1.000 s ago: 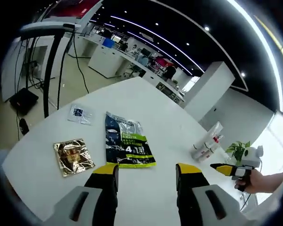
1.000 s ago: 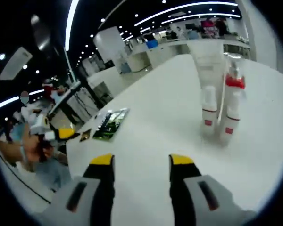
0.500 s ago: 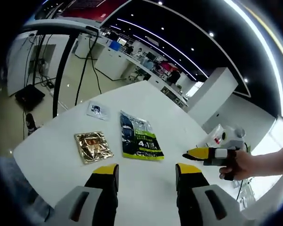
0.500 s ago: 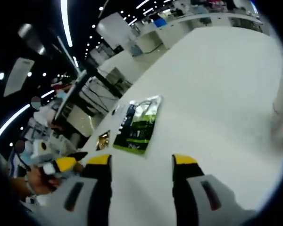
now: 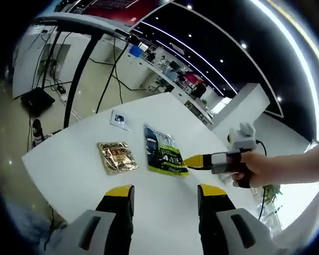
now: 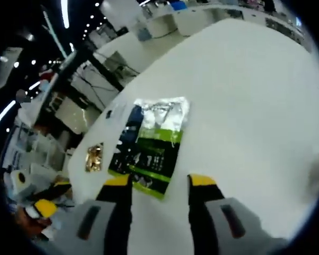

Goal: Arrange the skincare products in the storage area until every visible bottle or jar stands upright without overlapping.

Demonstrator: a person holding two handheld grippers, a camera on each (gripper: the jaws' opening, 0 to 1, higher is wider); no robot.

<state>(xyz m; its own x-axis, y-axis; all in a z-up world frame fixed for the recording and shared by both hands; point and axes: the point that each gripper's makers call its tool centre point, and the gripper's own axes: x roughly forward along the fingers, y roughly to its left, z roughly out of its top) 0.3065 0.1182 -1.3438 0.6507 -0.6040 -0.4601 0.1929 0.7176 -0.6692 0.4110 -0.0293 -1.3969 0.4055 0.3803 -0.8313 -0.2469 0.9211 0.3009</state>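
The white surface [image 5: 165, 212] carries three flat packets lying well apart, none overlapping. The right gripper [image 6: 155, 183], jaws spread and empty, hangs just over the green pack [image 6: 151, 143], probably to take it. The left gripper [image 5: 165, 192] waits open near the gold sachet [image 5: 117, 157] and small sachet [image 5: 119, 119].

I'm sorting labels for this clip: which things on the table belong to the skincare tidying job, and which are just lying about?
Part of the job:
- green-and-dark sachet pack
- gold foil sachet
- small white sachet
- right gripper, open and nearing the green pack
- left gripper, open

Lying about:
- black stand pole
- potted plant
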